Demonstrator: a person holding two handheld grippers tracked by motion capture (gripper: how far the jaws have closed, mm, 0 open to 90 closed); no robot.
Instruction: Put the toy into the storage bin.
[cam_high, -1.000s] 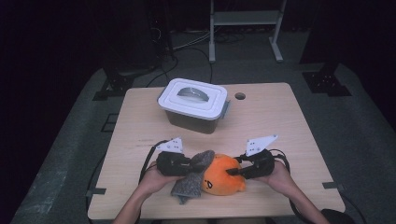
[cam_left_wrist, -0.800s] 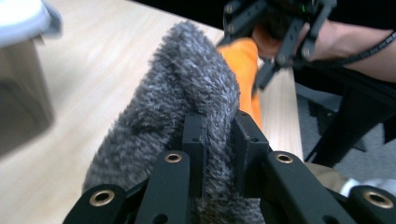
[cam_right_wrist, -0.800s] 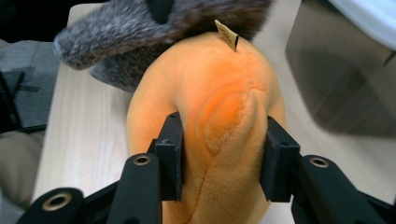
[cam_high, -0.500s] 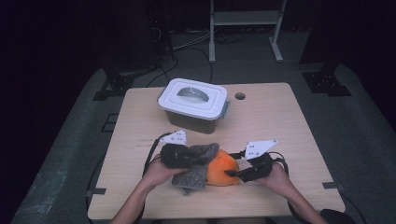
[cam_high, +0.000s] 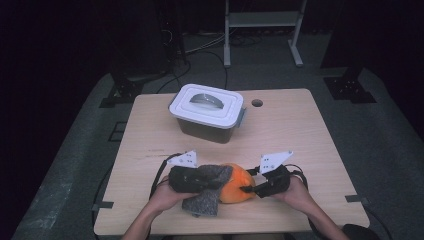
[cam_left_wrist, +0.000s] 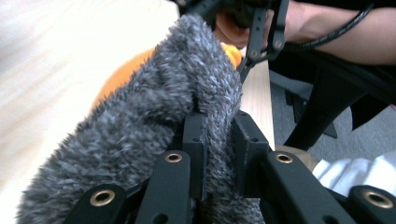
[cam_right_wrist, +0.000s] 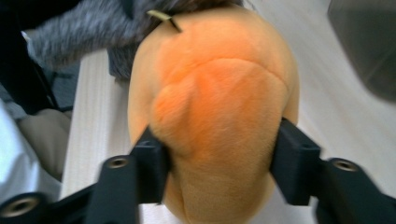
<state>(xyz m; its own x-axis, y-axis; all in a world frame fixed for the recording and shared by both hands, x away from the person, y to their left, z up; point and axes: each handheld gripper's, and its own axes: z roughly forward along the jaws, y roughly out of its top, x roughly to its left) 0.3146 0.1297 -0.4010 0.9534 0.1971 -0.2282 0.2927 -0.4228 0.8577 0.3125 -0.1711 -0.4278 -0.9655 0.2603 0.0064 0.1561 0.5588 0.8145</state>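
Two grippers meet at one soft toy near the front edge of the wooden table (cam_high: 300, 130). The toy has an orange plush body (cam_high: 235, 184) and a grey furry part (cam_high: 210, 185) draped over its left side and hanging toward the person.

The left gripper (cam_left_wrist: 218, 140) is clamped on a fold of the grey fur: in its own view the two black jaws stand close together with the fur pinched between them, and the fur spreads out ahead and to the left, covering most of the orange body behind it. From above, the left hand (cam_high: 165, 192) holds this gripper just left of the toy.

The right gripper (cam_right_wrist: 217, 156) grips the orange body: its jaws stand wide, one on each flank of the plush, and the fabric bulges between them. In the high view the right hand (cam_high: 295, 192) sits just right of the toy, so both grippers press in from opposite sides.

A white-lidded storage box (cam_high: 206, 112) stands farther back, left of the table's middle, well apart from the toy. A small round hole (cam_high: 257, 103) lies near the far edge, beside the box. Bare wood lies open to the left, to the right and between box and toy; the front edge is close behind the toy.
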